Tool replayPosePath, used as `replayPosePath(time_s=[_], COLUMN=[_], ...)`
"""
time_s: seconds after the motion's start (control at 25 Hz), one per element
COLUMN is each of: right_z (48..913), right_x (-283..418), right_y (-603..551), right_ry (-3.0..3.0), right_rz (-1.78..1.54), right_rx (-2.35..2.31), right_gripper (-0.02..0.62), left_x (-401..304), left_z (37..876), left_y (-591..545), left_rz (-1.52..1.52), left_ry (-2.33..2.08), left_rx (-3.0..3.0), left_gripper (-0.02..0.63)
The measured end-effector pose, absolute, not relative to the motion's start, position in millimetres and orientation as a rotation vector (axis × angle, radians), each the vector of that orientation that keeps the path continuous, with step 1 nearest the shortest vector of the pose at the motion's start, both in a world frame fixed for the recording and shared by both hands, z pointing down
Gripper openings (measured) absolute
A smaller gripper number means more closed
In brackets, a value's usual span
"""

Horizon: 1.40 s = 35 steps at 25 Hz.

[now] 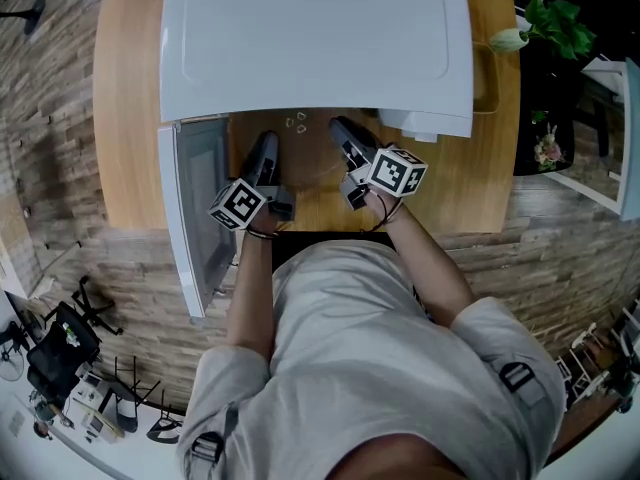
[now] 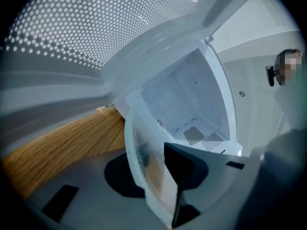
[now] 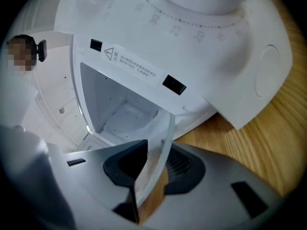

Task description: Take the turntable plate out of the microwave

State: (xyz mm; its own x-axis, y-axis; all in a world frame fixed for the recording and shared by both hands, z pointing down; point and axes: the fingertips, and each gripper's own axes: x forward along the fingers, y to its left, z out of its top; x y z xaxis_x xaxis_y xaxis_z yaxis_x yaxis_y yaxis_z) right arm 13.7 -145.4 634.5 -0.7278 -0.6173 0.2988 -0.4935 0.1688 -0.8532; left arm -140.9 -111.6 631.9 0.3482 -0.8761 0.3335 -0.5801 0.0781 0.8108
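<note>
2 grippers are clamping the turntable plate: left gripper on 1 rim, right gripper on the opposite rim. The plate is hanging just outside the open microwave, above the table.

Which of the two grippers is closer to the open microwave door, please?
The left gripper: it holds the plate beside the door, while the right gripper holds the opposite edge.
</note>
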Motion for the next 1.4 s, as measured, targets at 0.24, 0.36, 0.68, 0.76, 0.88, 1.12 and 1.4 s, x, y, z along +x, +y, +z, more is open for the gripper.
replayPosePath(time_s=[0.24, 0.36, 0.68, 0.76, 0.88, 1.12, 1.4], right_z=[630.7, 629.2, 621.0, 618.1, 614.3, 601.4, 582.5], right_x=[13.7, 11.5, 11.4, 10.4, 10.4, 15.0, 23.0], right_y=[-138.8, -132.9, -121.3, -120.2, -111.6, -94.0, -69.9], right_ry=[2.318, 2.332, 2.367, 2.381, 2.384, 2.371, 2.372], right_rz=[-1.611, -1.607, -1.567, -1.551, -1.544, -1.509, -1.453], right_rx=[-1.085, -1.073, -1.069, -1.060, -1.072, -1.111, -1.166], right_gripper=[0.107, 0.107, 0.108, 0.109, 0.109, 0.110, 0.110], left_x=[-140.5, -141.2, -140.5, -139.6, -140.1, -137.8, -129.6], left_z=[627.3, 625.1, 623.4, 622.6, 619.2, 611.5, 591.2], left_y=[-102.9, -96.3, -83.2, -79.6, -71.1, -58.8, -42.0], left_rz=[-0.366, -0.377, -0.395, -0.410, -0.423, -0.386, -0.412], left_ry=[-1.362, -1.365, -1.348, -1.344, -1.346, -1.312, -1.257], left_rx=[1.604, 1.599, 1.607, 1.601, 1.597, 1.645, 1.673], left_gripper=[0.131, 0.131, 0.132, 0.132, 0.133, 0.135, 0.137])
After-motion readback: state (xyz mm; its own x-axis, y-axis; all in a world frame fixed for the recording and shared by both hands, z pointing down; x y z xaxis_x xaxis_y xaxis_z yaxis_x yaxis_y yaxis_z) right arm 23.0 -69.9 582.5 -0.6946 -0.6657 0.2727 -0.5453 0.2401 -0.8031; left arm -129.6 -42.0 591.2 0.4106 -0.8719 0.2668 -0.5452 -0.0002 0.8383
